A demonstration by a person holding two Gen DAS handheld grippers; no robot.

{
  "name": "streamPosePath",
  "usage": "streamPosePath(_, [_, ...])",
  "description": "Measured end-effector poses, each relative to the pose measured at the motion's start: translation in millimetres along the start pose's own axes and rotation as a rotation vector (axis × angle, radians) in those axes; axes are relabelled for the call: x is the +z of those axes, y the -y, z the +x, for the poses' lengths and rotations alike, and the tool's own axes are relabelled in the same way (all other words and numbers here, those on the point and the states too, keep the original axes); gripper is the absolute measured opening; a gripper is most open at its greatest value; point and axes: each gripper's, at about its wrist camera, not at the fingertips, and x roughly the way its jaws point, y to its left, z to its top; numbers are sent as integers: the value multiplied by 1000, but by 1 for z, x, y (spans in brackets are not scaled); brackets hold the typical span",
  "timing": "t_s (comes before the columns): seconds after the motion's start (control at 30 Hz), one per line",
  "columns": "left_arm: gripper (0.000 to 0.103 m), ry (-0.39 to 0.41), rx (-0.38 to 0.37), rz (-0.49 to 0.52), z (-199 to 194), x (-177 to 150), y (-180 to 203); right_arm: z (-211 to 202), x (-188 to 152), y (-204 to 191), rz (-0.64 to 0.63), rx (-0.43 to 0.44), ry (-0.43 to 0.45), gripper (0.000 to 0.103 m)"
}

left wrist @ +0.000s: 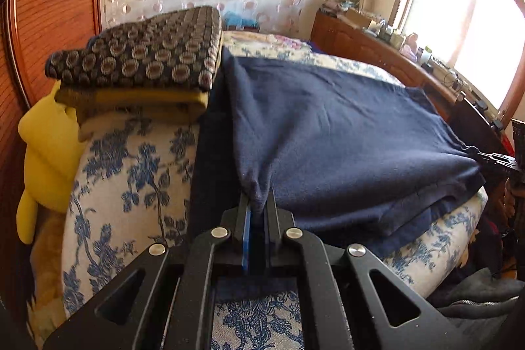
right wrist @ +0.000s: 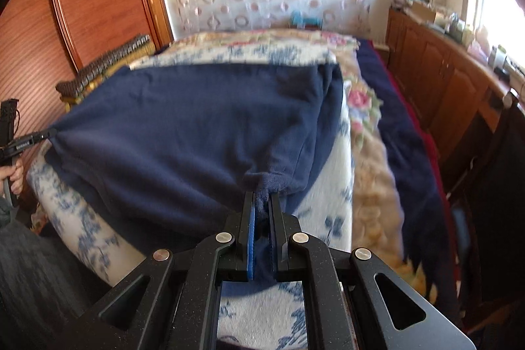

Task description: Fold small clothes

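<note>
Fold half done: your left gripper (left wrist: 259, 202) and right gripper (right wrist: 262, 202) each pinch a garment (left wrist: 328, 127) corner ahead; more folds remain.

Navy fleece garment (left wrist: 328, 127) spread flat over floral bedcover (left wrist: 131, 173)

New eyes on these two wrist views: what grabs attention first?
The navy garment spread across the blue-floral bedcover, with the left gripper and right gripper each shut on a bunched near corner. Next, the stack of folded clothes left of it, a circle-patterned piece on top of a yellow one. Then the glaring window at the right.
</note>
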Motion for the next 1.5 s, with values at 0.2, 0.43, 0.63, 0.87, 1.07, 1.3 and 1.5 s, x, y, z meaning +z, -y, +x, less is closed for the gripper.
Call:
streamPosePath(0.2, [7,-14,13,11,5,-3,5,-8,3,6,34,-1,13,17])
streamPosePath(0.43, [7,-29,15,5,11,-8,6,-13,-18,-4,7,-55,-1,28])
streamPosePath(0.63, [7,-32,16,6,13,-8,6,3,-20,-8,-11,-54,-36,28])
streamPosePath(0.87, [7,-36,17,3,14,-9,7,-14,-20,4,5,-87,-15,28])
streamPosePath(1.07, [7,-39,20,5,16,-10,8,-9,-22,-2,0,-97,-29,28])
streamPosePath(1.3, [7,-43,22,12,16,-9,9,6,-14,-12,-41,-78,-47,26])
streamPosePath(1.5, [7,-42,23,15,16,-9,9,-1,-11,-11,-131,-60,-104,6])
